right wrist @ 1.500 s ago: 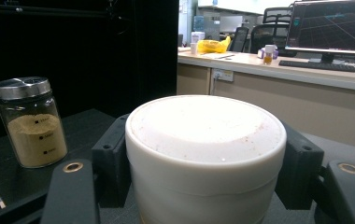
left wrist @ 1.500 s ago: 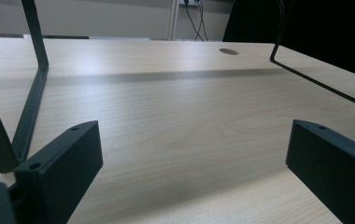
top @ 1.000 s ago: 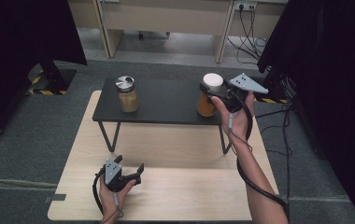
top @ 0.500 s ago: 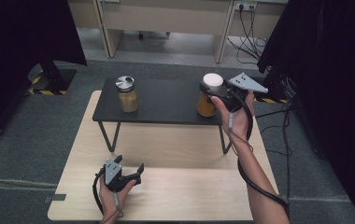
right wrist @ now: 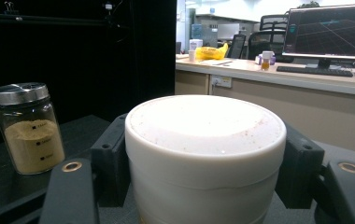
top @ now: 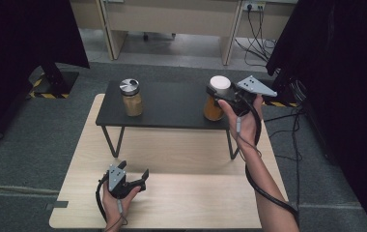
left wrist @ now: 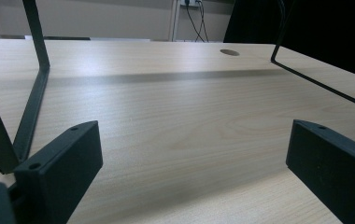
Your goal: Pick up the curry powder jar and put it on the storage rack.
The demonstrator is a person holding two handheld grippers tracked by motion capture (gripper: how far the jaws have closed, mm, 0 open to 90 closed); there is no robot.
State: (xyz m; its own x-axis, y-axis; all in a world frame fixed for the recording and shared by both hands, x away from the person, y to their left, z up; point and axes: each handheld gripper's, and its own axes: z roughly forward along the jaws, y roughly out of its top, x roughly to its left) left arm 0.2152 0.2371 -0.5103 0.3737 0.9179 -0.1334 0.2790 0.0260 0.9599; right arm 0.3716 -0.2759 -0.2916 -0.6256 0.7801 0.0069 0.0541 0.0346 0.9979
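A jar with a white lid (top: 212, 112) and orange contents stands at the right end of a low black shelf (top: 172, 104). My right gripper (top: 218, 95) is shut on it, a jaw on either side just below the lid. In the right gripper view the white-lidded jar (right wrist: 206, 126) sits between the jaws of my right gripper (right wrist: 206, 161). A glass jar of tan powder with a silver lid (top: 132, 98) stands at the shelf's left end, and this silver-lidded jar (right wrist: 28, 135) is upright. My left gripper (top: 134, 170) rests open on the wooden table (top: 191, 198), and nothing lies between the jaws of this left gripper (left wrist: 199, 154).
The black shelf stands on thin metal legs (left wrist: 35, 79) on the wooden table. Black curtains (top: 22, 43) hang at both sides. Cables (top: 297, 140) trail on the floor at the right. A desk with a monitor (right wrist: 330, 32) stands beyond.
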